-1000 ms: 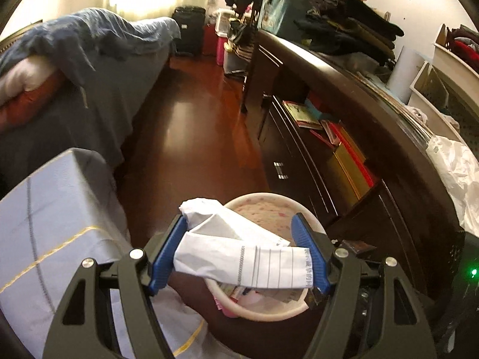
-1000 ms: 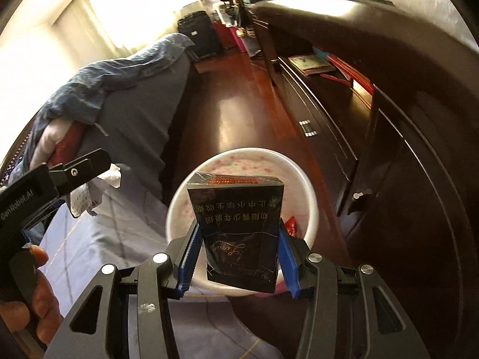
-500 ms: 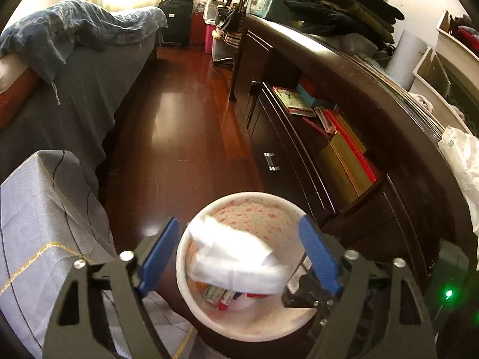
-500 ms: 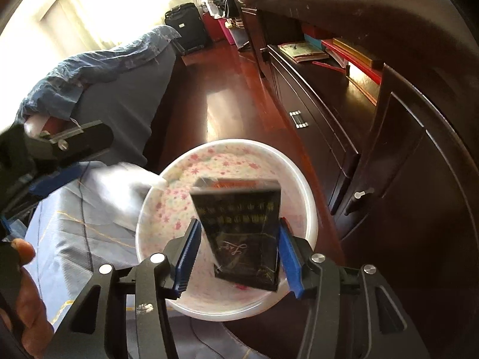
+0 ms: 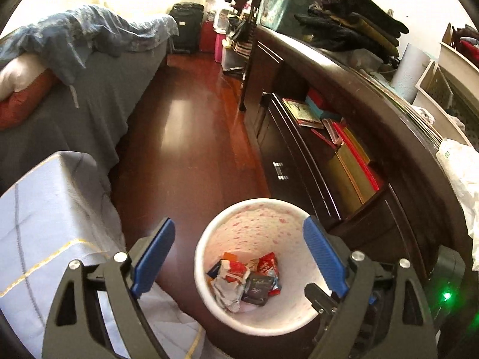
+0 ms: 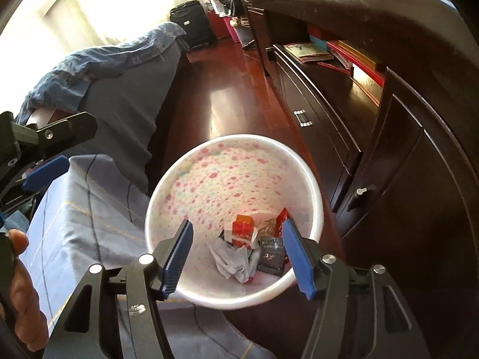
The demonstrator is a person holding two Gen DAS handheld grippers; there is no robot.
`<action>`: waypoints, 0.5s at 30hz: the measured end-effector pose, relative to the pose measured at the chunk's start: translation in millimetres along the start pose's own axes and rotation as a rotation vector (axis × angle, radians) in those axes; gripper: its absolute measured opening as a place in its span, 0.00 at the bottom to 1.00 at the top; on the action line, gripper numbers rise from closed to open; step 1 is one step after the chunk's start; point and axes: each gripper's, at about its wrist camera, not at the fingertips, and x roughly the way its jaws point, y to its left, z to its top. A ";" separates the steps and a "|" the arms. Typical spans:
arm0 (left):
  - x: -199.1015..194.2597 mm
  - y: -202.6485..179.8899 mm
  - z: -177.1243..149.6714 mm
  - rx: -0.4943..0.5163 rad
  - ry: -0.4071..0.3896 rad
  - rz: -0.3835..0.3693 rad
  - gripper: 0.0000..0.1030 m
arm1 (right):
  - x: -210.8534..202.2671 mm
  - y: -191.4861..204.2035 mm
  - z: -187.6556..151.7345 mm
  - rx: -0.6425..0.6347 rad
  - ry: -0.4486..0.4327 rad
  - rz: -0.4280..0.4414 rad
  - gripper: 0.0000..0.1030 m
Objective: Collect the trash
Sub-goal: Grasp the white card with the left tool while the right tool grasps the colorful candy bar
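Note:
A white waste bin with a pink flower pattern (image 5: pixel 257 218) (image 6: pixel 227 176) stands on the wooden floor. At its bottom lie crumpled white paper (image 5: pixel 227 291) (image 6: pixel 232 258), a dark cigarette box (image 5: pixel 259 287) (image 6: pixel 271 258) and red wrappers (image 5: pixel 268 263) (image 6: pixel 242 230). My left gripper (image 5: pixel 238 257) is open and empty above the bin. My right gripper (image 6: pixel 238 257) is open and empty over the bin's near rim. The left gripper also shows at the left edge of the right wrist view (image 6: pixel 45 167).
A dark wooden dresser (image 5: pixel 344 119) (image 6: pixel 404 104) with books on an open shelf runs along the right. A bed with grey-blue bedding (image 5: pixel 74 89) lies left. A light blue cloth-covered surface (image 5: pixel 45 209) (image 6: pixel 80 215) sits beside the bin. A suitcase (image 5: pixel 187 27) stands far back.
Both grippers opened. The crumpled paper dropped from the left gripper and the cigarette box from the right; both now lie in the bin.

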 end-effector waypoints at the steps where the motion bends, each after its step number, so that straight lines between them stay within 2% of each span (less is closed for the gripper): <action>1: -7.7 3.6 -1.7 -0.003 -0.008 0.014 0.85 | -3.0 2.8 -0.8 -0.007 0.000 0.006 0.64; 7: -58.5 36.9 -16.0 -0.043 -0.052 0.108 0.86 | -31.4 36.6 -15.7 -0.098 0.001 0.049 0.70; 15: -136.6 97.7 -53.6 -0.157 -0.099 0.265 0.87 | -57.9 110.5 -52.4 -0.292 0.024 0.129 0.75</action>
